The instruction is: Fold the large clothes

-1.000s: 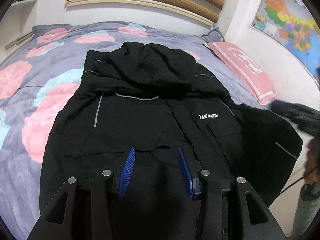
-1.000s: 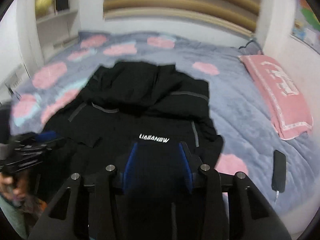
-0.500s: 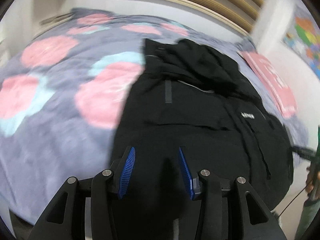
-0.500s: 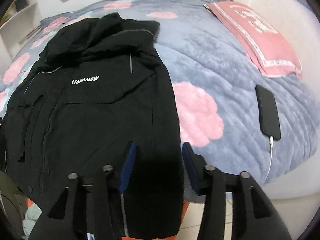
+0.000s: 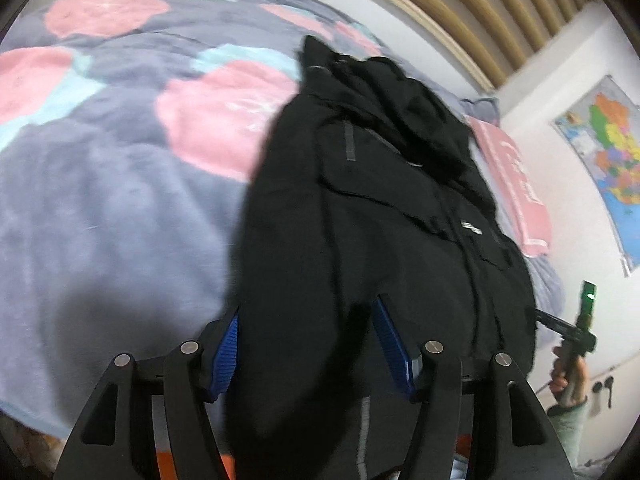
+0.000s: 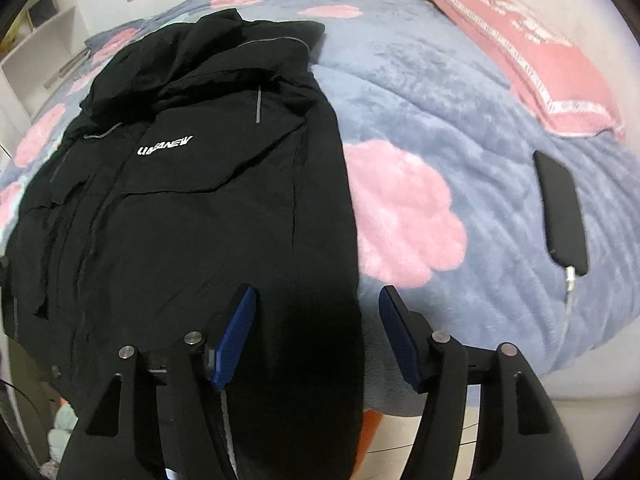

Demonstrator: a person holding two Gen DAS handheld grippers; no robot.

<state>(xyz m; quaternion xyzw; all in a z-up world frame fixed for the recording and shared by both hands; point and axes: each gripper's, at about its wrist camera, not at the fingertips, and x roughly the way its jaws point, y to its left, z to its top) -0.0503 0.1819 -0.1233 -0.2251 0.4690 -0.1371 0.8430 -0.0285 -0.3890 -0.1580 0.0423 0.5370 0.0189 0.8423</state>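
A large black hooded jacket [image 6: 208, 184] with a white chest logo lies spread face up on the bed, its hem hanging over the near edge; it also shows in the left wrist view [image 5: 380, 220]. My left gripper [image 5: 308, 336] is open, its blue pads straddling the jacket's lower left edge. My right gripper [image 6: 316, 332] is open, its pads straddling the jacket's lower right edge. Neither grips the cloth. The right gripper and hand show at the far right of the left wrist view [image 5: 568, 328].
The bed has a grey-blue blanket [image 6: 460, 128] with pink flower patches. A pink pillow [image 6: 532, 56] lies at the right. A black phone [image 6: 562, 208] on a charging cable lies on the blanket, right of the jacket. A wall map [image 5: 612, 160] hangs right. Shelves [image 6: 36, 52] stand far left.
Both grippers moved apart from the jacket's middle to its lower corners, the left one leftward, the right one rightward. Both stayed open.
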